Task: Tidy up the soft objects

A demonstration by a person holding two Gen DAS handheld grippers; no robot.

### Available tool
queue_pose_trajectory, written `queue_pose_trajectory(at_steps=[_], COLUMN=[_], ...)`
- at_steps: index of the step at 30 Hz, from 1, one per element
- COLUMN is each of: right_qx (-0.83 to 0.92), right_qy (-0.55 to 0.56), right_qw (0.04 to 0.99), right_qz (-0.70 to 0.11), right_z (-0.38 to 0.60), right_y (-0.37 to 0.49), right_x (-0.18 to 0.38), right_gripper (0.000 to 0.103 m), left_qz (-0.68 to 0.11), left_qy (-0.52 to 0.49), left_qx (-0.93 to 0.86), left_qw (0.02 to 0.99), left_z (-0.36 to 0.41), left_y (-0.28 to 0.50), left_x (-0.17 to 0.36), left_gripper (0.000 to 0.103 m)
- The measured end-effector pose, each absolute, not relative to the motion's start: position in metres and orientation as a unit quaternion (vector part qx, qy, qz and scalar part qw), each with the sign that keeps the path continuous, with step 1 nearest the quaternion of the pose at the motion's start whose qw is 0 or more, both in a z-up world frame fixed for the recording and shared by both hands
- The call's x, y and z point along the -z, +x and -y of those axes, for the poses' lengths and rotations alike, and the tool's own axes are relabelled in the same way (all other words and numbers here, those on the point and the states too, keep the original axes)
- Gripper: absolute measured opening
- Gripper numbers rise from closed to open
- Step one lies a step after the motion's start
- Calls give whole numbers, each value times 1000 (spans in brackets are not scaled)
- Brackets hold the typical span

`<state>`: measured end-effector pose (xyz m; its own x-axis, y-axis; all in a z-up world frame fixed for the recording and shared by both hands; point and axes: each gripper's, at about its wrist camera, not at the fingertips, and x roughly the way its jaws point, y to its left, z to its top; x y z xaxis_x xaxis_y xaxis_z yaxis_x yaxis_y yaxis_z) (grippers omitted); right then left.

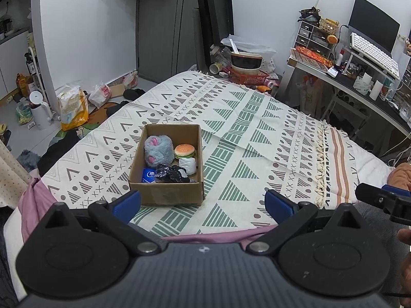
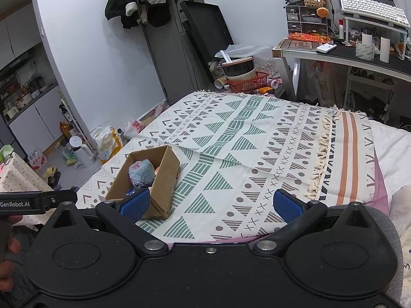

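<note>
A cardboard box (image 1: 169,192) stands on the patterned bed cover. Inside lie a grey plush toy (image 1: 158,151), a burger toy (image 1: 184,150), a white roll (image 1: 187,165), a black crinkled packet (image 1: 170,174) and a blue packet (image 1: 148,175). My left gripper (image 1: 203,202) is open and empty, held low in front of the box's near wall. In the right wrist view the box (image 2: 164,174) sits left of centre with the plush toy (image 2: 141,173) showing. My right gripper (image 2: 212,202) is open and empty, to the right of the box.
The patterned bed cover (image 1: 257,133) spreads wide to the right of the box, with a fringe (image 1: 321,164) near its edge. A red basket with bowls (image 1: 246,73) stands past the far end. A cluttered desk (image 1: 359,77) is at the right. Bags litter the floor (image 1: 72,107) at left.
</note>
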<state>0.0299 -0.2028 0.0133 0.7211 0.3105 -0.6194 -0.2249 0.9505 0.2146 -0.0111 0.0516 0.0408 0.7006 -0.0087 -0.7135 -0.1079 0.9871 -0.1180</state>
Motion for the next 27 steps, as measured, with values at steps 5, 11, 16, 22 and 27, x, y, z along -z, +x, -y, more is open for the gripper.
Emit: queue_pose_trajectory(at_steps=[5,11,16,22,27], right_qx=[-146,-147,-146,-147,-149], right_qy=[63,63,67,73,74], right_qw=[925,925,924,922,920], right_qz=[-344,-345,-346,-350,-355], right_z=[204,204,208,212,212], right_y=[30,30,30,31,34], right_x=[-13,-11,-8,-3,3], right_gripper=[103,103,103,103,103], left_qz=[-388,-390,-392,-388,-381], left_qy=[-70,-70,-68,-66,-62], left_qx=[-29,-33,-38,-40,-40], left_qw=[919,917,916,918,922], left_z=[-46,-44,-43,-41,-39], left_y=[-10,-10,-9,-9,-9], left_x=[-40,-40,-38,-37,-36], left_gripper=[102,102,102,102,102])
